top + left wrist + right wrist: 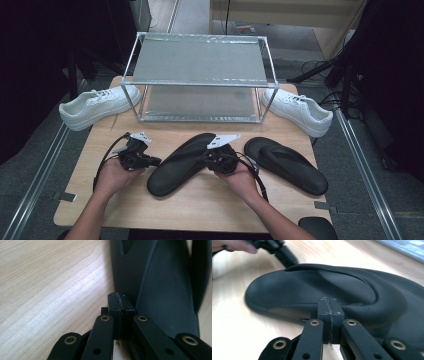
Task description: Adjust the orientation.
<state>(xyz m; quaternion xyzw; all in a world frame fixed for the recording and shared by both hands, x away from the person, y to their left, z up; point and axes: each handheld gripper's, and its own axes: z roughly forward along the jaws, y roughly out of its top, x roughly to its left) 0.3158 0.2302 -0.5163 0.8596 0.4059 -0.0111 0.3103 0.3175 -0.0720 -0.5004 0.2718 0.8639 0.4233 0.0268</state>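
Note:
Two black slip-on sandals lie on the wooden table (200, 205). The left sandal (175, 167) lies slantwise between my grippers and the right sandal (287, 165) lies off to the right. My left gripper (155, 161) is shut with nothing in it, its tips at the left sandal's edge (155, 290); its pads (121, 303) are pressed together. My right gripper (207, 160) is shut and empty too, low over the same sandal (312, 287). In the right gripper view its tips (329, 306) meet just before the sandal's rim; the other hand (234, 245) shows beyond.
A metal two-shelf rack (200, 75) stands at the back of the table. One white sneaker (95, 106) lies to its left and another white sneaker (299, 111) to its right. Bare wood stretches along the front edge and the left side (50, 290).

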